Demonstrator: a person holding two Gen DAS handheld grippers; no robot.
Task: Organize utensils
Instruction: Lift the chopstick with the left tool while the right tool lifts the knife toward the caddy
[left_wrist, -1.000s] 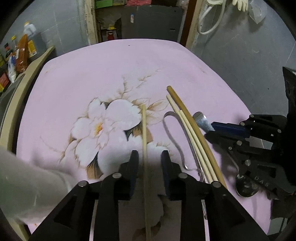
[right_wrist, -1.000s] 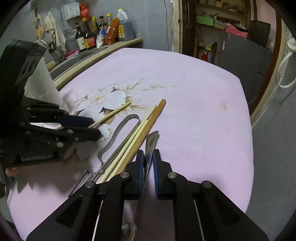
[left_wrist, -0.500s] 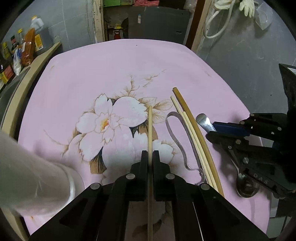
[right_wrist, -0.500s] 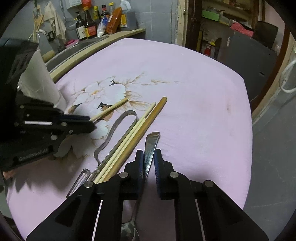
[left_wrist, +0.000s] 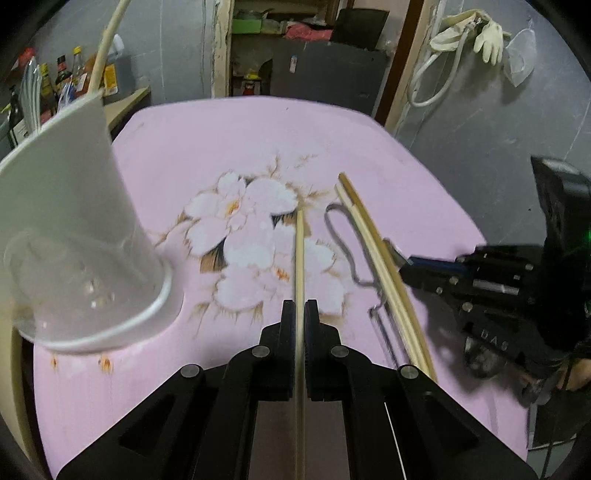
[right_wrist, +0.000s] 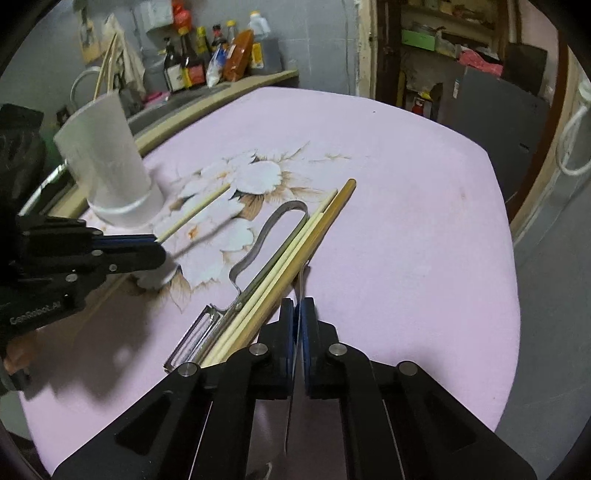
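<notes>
The single chopstick (left_wrist: 299, 266) sits clamped in my left hand-held gripper (left_wrist: 300, 325), its tip over the desk (left_wrist: 229, 147) centre flowers. My right hand-held gripper (right_wrist: 297, 325) pinches a spoon handle (right_wrist: 302, 284) beside the chopstick bundle (right_wrist: 295, 251) and peeler (right_wrist: 258, 258); white cup (left_wrist: 74, 236) near the left edge.

1. Grey tiled wall (right_wrist: 317, 48) behind a wooden-edged counter (right_wrist: 207, 99) crowded with sauce bottles (right_wrist: 207, 55).
2. Open doorway with cluttered shelves (right_wrist: 443, 40).
3. Grey wall (left_wrist: 498, 122) hung with a white hose (left_wrist: 436, 74) and gloves (left_wrist: 487, 37).
4. Pink floral cloth (right_wrist: 406, 184) covers the table.
</notes>
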